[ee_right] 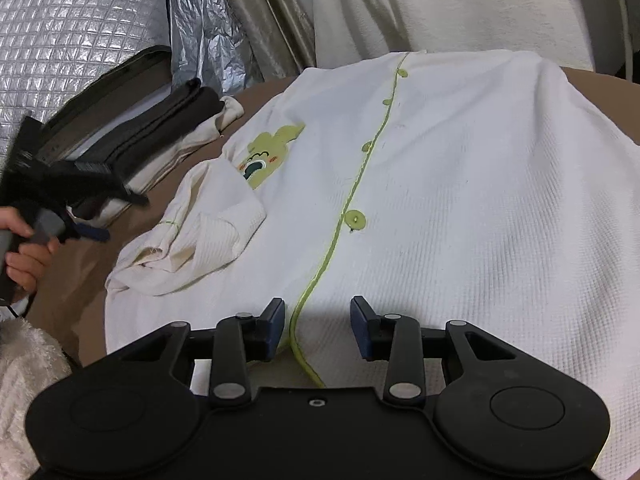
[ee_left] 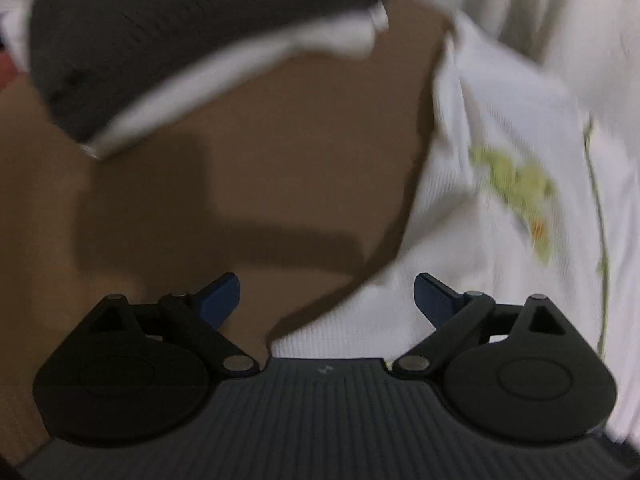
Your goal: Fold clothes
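Note:
A white waffle-knit shirt [ee_right: 460, 184] with green piping, green buttons and a green cartoon patch [ee_right: 268, 152] lies spread on the brown table [ee_right: 76, 280]. Its left sleeve [ee_right: 188, 248] is bunched beside the body. My right gripper [ee_right: 318, 320] hovers open over the shirt's near hem, straddling the green placket, holding nothing. In the blurred left wrist view, my left gripper [ee_left: 327, 300] is open above bare table, with the shirt [ee_left: 500, 200] to its right. From the right wrist camera, the left gripper [ee_right: 90, 234] shows at the far left, held by a hand [ee_right: 24, 256].
A stack of folded dark and white clothes [ee_right: 160, 132] lies at the table's back left, also seen blurred in the left wrist view [ee_left: 160, 52]. Silver quilted foil [ee_right: 72, 28] and a white wall stand behind. Fluffy white fabric [ee_right: 24, 368] sits at the near left.

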